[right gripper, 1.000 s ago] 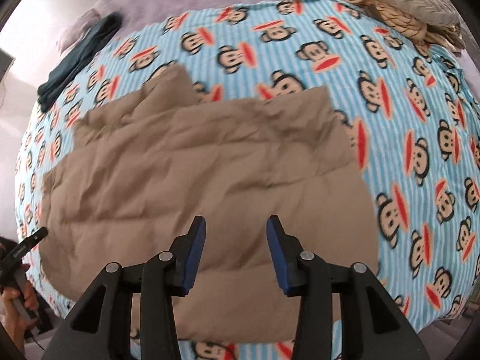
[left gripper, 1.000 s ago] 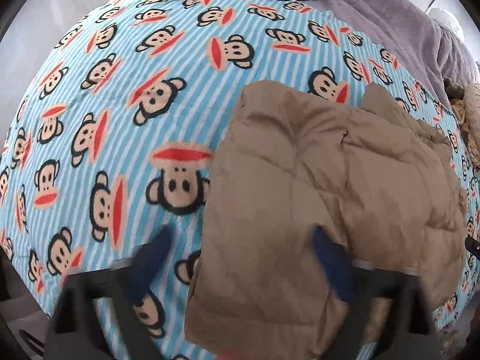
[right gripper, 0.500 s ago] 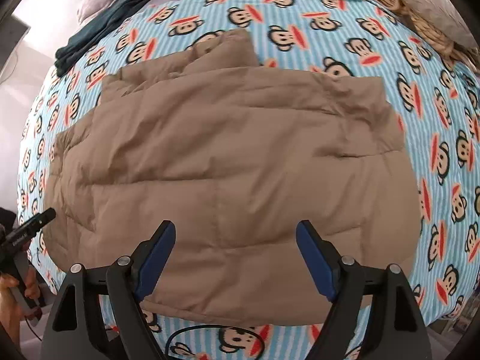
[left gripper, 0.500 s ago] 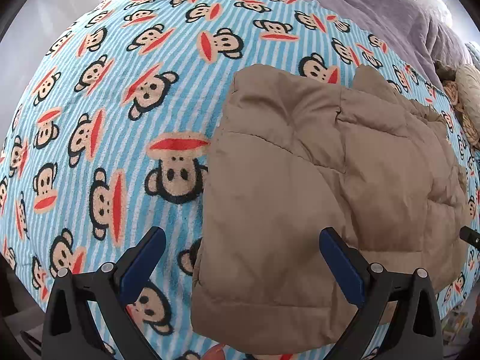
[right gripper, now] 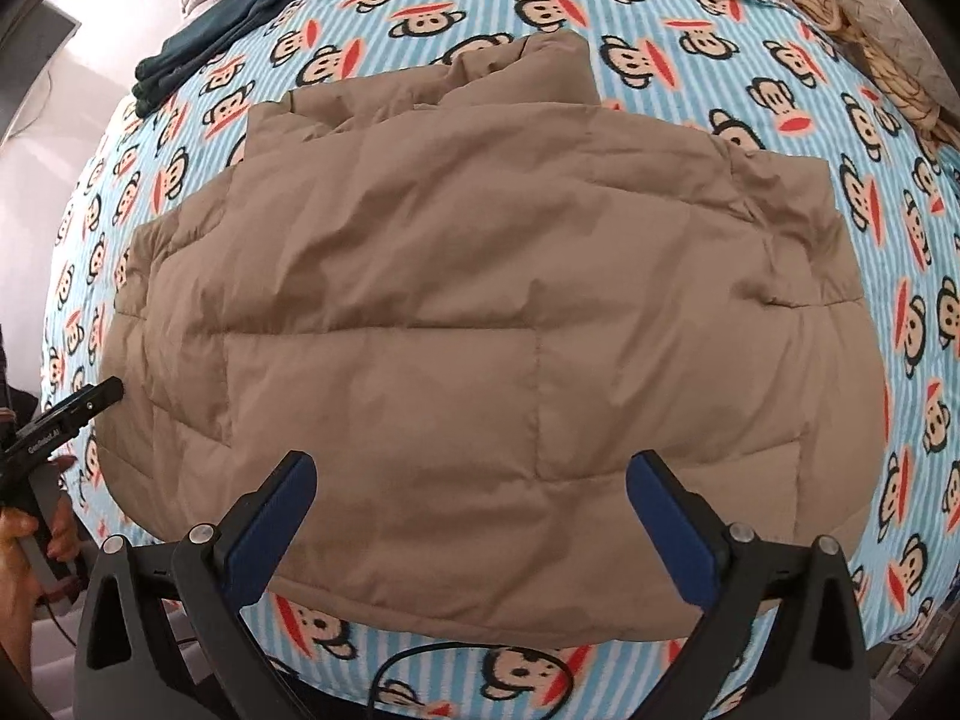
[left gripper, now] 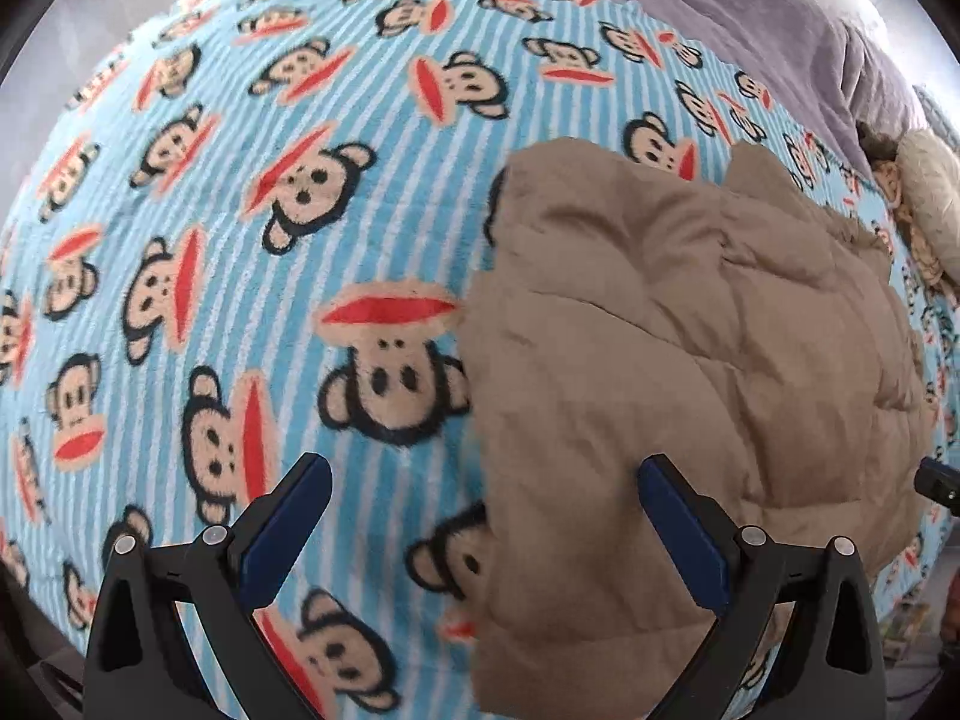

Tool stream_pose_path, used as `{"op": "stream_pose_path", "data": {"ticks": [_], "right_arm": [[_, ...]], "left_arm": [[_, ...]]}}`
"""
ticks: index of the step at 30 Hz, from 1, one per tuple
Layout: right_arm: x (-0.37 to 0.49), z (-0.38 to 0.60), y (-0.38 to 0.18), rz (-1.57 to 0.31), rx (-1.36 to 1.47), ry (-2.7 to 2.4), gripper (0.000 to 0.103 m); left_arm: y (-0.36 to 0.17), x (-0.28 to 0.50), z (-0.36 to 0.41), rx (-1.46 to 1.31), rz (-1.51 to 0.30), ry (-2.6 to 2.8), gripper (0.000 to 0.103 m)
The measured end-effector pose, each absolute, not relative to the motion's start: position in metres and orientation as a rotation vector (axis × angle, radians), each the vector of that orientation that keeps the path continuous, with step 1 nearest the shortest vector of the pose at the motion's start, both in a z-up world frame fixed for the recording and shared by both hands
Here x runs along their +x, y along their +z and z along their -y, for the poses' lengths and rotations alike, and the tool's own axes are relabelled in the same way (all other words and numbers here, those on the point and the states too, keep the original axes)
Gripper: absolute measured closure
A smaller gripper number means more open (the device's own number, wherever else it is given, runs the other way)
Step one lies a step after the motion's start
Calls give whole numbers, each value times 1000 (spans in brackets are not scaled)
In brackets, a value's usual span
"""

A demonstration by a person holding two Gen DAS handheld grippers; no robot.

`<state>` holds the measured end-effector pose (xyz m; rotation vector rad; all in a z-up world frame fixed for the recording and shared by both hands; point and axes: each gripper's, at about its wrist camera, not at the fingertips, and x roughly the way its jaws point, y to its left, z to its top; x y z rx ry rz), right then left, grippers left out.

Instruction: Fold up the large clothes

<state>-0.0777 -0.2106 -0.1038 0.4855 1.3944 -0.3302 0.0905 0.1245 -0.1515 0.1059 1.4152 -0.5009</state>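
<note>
Presently the tan quilted puffer jacket (right gripper: 480,312) lies folded into a compact block on the blue-striped fleece blanket printed with monkey faces (left gripper: 240,240), its collar end pointing away from the near blanket edge and its lower hem close to that edge. Left gripper (left gripper: 480,516): jaws spread wide, clamped on nothing, held above the jacket's left margin so that one blue pad is over blanket and the other over fabric. Right gripper (right gripper: 468,510): jaws likewise wide apart and empty, centred over the near hem. Both tools appear clear of the cloth, a posture consistent with release after a fold or with lining up the next one; which applies cannot be settled from these views. Judgement: the bulky padding will resist a crease and may spring open unless pressed. A dark teal folded garment (right gripper: 240,18) rests at the far blanket edge, well apart, by the grey-lilac bedspread (left gripper: 750,18). A beige knitted item (right gripper: 864,54) lies at the far right corner
</note>
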Motion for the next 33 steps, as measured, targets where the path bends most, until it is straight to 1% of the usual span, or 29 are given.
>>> {"op": "stream_pose_path", "data": {"ticks": [4,8,10,11,12,13,15,20,21,22,23,24,25,26,28,33], "right_arm": [[-74,208,-105,-1387,495,-334,0],[-67,208,-100,-1324,505,-329,1],[-62,209,-102,-1305,529,-324,15],[-59,209,-104,-1310,537,-327,38],[-55,210,-111,-1323,552,-336,59],[-53,211,-115,-1326,564,-339,63],[-49,212,-120,-1317,576,-329,64],[-45,208,-133,-1324,553,-324,64],[-45,209,-136,-1325,559,-329,64],[-45,209,-139,-1325,571,-336,64],[-45,210,-141,-1325,578,-340,64],[-44,211,-143,-1322,589,-344,64],[-44,212,-144,-1320,595,-345,64],[-44,213,-146,-1319,599,-346,64],[-43,215,-150,-1318,607,-343,64],[-43,225,-161,-1311,662,-331,64]], "left_arm": [[-173,108,-135,-20,-1532,-646,1],[-195,119,-132,-163,-1625,-806,1],[-206,120,-120,-203,-1666,-867,1],[-211,119,-114,-200,-1679,-891,1],[-215,118,-106,-188,-1690,-925,1],[-219,116,-98,-160,-1693,-951,1],[-223,114,-90,-117,-1695,-979,1],[-230,115,-81,-134,-1714,-1028,1],[-230,115,-78,-130,-1709,-1041,6],[-229,113,-75,-128,-1703,-1070,16],[-226,112,-75,-147,-1706,-1099,39],[-225,111,-76,-201,-1724,-1128,57],[-224,110,-76,-252,-1738,-1145,64],[-220,109,-75,-276,-1741,-1147,67],[-205,104,-71,-281,-1727,-1154,67],[-139,84,-58,-348,-1653,-1279,67]]}}
